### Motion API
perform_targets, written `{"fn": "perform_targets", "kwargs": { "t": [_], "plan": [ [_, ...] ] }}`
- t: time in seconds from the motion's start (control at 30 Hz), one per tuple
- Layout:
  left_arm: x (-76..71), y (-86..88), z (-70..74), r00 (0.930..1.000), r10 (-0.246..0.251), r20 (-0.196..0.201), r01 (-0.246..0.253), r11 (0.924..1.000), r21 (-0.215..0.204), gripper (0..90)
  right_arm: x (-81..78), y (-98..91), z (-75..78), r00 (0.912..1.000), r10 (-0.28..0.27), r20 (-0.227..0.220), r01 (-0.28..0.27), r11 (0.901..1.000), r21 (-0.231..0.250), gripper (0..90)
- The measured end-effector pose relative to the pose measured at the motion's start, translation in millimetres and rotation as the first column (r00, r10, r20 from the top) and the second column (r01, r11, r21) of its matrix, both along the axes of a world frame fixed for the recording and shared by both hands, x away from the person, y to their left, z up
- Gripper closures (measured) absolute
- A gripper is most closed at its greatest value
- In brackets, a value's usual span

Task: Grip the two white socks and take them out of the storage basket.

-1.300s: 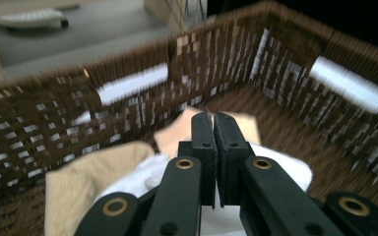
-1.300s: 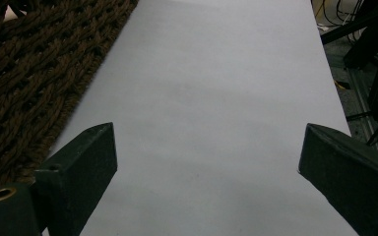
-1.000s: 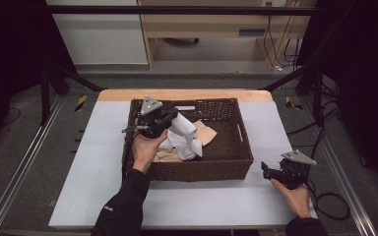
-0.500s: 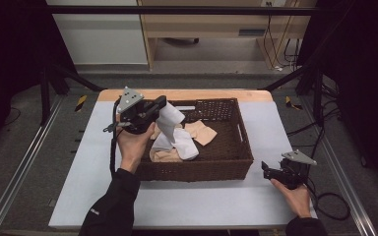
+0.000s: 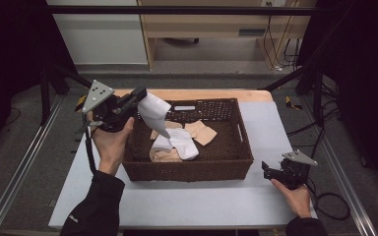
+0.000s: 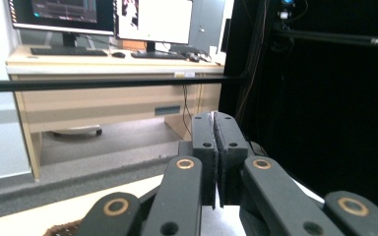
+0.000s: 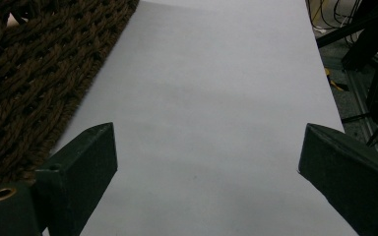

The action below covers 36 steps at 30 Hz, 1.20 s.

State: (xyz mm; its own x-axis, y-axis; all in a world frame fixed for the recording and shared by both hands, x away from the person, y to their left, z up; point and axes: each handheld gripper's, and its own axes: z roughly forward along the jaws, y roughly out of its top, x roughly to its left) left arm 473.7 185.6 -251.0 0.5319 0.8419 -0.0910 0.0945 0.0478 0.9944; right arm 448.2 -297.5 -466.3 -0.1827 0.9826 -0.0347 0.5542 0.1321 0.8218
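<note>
My left gripper (image 5: 137,94), raised above the counter's (image 5: 275,132) far left corner, pinches a limp white sock (image 5: 153,112) dangling over the brown wicker basket (image 5: 187,169). Near the front right corner, my right gripper (image 5: 266,169) rests with jaws spread wide, holding nothing.

So the white sock (image 5: 155,112) is up in the air, pinched at one end and hanging limp over the left rim of the dark brown wicker basket (image 5: 189,169). It's soft, a bit crumpled, with its free end tapering down and to the right, above the other socks, white and tan, lying in a loose heap on the basket floor.
</note>
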Motion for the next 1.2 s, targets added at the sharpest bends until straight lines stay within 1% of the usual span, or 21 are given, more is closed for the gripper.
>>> {"fn": "perform_targets", "kwargs": {
  "t": [0.03,0.1,0.13,0.2,0.3,0.43,0.47,0.53,0.57,0.63,0.73,0.77,0.83,0.87,0.9,0.93,0.97,1.0,1.03,1.07,1.2],
  "plan": [
    [0.0,0.0,0.0,1.0000,0.000,0.000,0.000,1.0000,0.000,87.8,0.0,0.0,0.0,1.0000,0.000,0.000,0.000,1.0000,0.000,7.8],
    [-4.9,10.0,6.6,0.9998,0.016,0.014,-0.016,0.9998,-0.006,87.8,-0.1,0.0,0.1,1.0000,0.000,-0.001,0.000,1.0000,0.002,7.9],
    [-4.9,10.0,6.6,0.9998,0.016,0.014,-0.016,0.9998,-0.006,87.8,-0.2,0.0,0.2,1.0000,-0.001,0.000,0.001,1.0000,0.002,7.9],
    [-9.4,20.6,10.3,0.9994,0.031,0.018,-0.031,0.9995,-0.010,87.8,0.0,-0.1,0.1,1.0000,0.000,-0.001,0.000,1.0000,0.001,7.9],
    [-12.4,27.0,12.2,0.9989,0.041,0.021,-0.040,0.9991,-0.009,87.8,-0.1,0.0,0.1,1.0000,0.000,-0.001,0.000,1.0000,0.001,7.9],
    [-23.2,48.5,18.8,0.9970,0.068,0.037,-0.067,0.9975,-0.021,87.8,-0.1,0.1,0.1,1.0000,0.000,-0.001,0.000,1.0000,-0.001,7.9],
    [-23.2,48.5,18.8,0.9970,0.068,0.037,-0.067,0.9975,-0.021,87.8,-0.1,0.1,0.1,1.0000,0.000,-0.001,0.000,1.0000,-0.001,7.9],
    [-30.1,63.1,23.1,0.9950,0.087,0.048,-0.086,0.9959,-0.028,87.8,-0.1,0.1,0.0,1.0000,0.002,-0.001,-0.002,1.0000,-0.002,8.0],
    [-30.1,63.1,23.1,0.9950,0.087,0.048,-0.086,0.9959,-0.028,87.8,-0.1,0.1,0.0,1.0000,0.002,-0.001,-0.002,1.0000,-0.002,8.0],
    [-35.0,76.4,25.0,0.9930,0.107,0.050,-0.105,0.9936,-0.043,87.8,-0.2,0.1,0.0,1.0000,0.001,-0.002,-0.001,1.0000,-0.003,8.0],
    [-38.6,87.8,22.5,0.9909,0.127,0.045,-0.125,0.9913,-0.041,87.8,-0.1,0.2,-0.1,1.0000,0.003,-0.002,-0.003,1.0000,-0.004,8.0],
    [-38.6,87.8,22.5,0.9909,0.127,0.045,-0.125,0.9913,-0.041,87.8,-0.2,0.2,-0.1,1.0000,0.004,-0.002,-0.004,1.0000,-0.004,8.0],
    [-40.6,94.8,17.5,0.9897,0.137,0.041,-0.135,0.9899,-0.041,87.8,-0.2,0.2,-0.1,1.0000,0.004,-0.003,-0.004,1.0000,-0.004,8.0],
    [-41.6,101.3,11.3,0.9889,0.145,0.034,-0.143,0.9888,-0.041,87.8,-0.4,0.2,0.0,1.0000,0.004,-0.001,-0.004,1.0000,-0.002,8.0],
    [-41.6,101.3,11.3,0.9889,0.145,0.034,-0.143,0.9888,-0.041,87.8,-0.6,0.2,0.1,1.0000,0.003,-0.002,-0.003,1.0000,0.000,8.0],
    [-42.5,109.1,3.2,0.9870,0.159,0.022,-0.158,0.9866,-0.040,87.8,-0.5,0.2,0.0,1.0000,0.002,-0.002,-0.002,1.0000,-0.002,8.0],
    [-42.5,109.1,3.2,0.9870,0.159,0.022,-0.158,0.9866,-0.040,87.8,-0.5,0.1,0.0,1.0000,0.002,-0.002,-0.002,1.0000,-0.003,8.0],
    [-42.7,114.0,-2.2,0.9851,0.171,0.013,-0.171,0.9845,-0.041,87.8,-0.4,0.2,-0.1,1.0000,0.003,-0.001,-0.003,1.0000,-0.004,8.0],
    [-42.3,121.3,-11.2,0.9823,0.187,-0.008,-0.187,0.9813,-0.045,87.8,-0.3,0.3,-0.2,1.0000,0.004,-0.003,-0.004,1.0000,-0.004,8.1],
    [-42.3,121.3,-11.2,0.9823,0.187,-0.008,-0.187,0.9813,-0.045,87.8,-0.3,0.3,-0.2,1.0000,0.004,-0.003,-0.004,1.0000,-0.004,8.1],
    [-38.7,132.6,-39.1,0.9713,0.230,-0.059,-0.231,0.9729,-0.006,87.8,-0.7,0.3,-0.1,1.0000,0.004,-0.003,-0.004,1.0000,-0.004,8.1]
  ]
}}
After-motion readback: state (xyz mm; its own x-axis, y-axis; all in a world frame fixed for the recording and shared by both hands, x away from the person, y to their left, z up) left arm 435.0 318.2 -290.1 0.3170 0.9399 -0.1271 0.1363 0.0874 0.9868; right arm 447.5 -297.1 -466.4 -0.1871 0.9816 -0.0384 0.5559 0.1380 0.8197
